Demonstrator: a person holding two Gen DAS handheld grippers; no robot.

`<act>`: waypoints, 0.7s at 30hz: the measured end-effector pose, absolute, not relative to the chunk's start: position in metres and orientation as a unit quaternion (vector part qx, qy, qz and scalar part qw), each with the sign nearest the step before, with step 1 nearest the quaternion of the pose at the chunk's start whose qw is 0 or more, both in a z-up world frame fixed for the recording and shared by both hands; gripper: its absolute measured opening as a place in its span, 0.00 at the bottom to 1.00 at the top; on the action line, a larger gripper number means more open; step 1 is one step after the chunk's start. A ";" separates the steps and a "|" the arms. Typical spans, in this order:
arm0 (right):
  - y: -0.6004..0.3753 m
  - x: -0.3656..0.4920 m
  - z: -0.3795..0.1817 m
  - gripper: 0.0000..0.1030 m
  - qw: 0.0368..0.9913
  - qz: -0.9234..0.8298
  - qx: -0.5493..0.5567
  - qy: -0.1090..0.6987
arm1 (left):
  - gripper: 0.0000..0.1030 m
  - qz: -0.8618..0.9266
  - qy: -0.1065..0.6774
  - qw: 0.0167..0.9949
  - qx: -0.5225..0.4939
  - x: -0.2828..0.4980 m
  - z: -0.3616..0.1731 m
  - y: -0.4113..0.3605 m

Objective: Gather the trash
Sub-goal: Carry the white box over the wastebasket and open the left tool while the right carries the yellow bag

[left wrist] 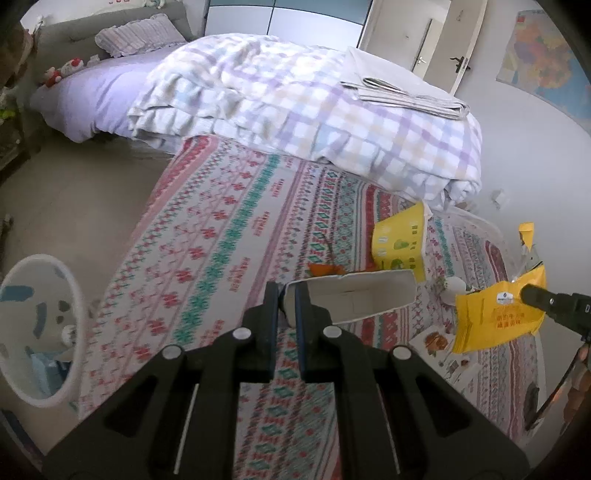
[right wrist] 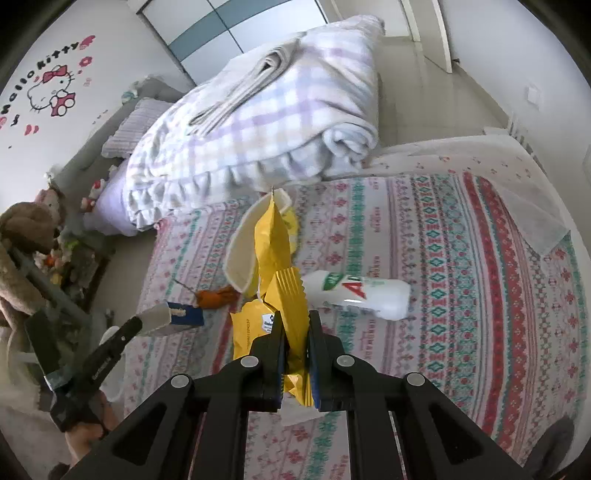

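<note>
Bedspread [left wrist: 229,236]: woven cloth, matt, printed bands. Checked quilt [left wrist: 295,99] far side: soft cloth, matt, puffy w/ frilled edge. Left gripper [left wrist: 285,295]: black matt plastic, blue rubbery-looking pads, pale smooth rivet heads. Carton [left wrist: 354,295] in it: thin card, matt grey-white inside. Yellow packet [right wrist: 291,295] in right gripper [right wrist: 296,332]: crinkly foil-like film, slight sheen, ribbed seal. Bottle [right wrist: 362,295]: white plastic, glossy, smooth. Bin [left wrist: 48,332] near left: smooth plastic.

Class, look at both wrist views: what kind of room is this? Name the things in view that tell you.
Most likely a child's bedroom. A bed carries a checked quilt and a frilled pillow, a cartoon cat decal decorates the wall, and soft toys sit beside the bed.
</note>
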State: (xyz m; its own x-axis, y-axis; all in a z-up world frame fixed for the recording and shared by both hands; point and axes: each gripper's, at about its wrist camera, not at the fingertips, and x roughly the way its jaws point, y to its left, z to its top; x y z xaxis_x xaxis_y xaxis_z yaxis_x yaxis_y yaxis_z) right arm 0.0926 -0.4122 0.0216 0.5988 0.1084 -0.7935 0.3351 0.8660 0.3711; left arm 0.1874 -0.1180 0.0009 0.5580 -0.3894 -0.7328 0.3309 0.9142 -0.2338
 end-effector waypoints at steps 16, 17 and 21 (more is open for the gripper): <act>-0.328 0.121 0.028 0.11 0.869 -0.013 0.214 0.445 | 0.09 -0.143 0.422 0.895 -0.036 0.181 0.013 -0.031; -0.323 0.123 0.028 0.11 0.869 -0.011 0.212 0.446 | 0.09 -0.138 0.422 0.895 -0.037 0.182 0.013 -0.025; -0.298 0.135 0.026 0.11 0.870 0.008 0.206 0.449 | 0.09 -0.117 0.424 0.897 -0.041 0.181 0.013 0.003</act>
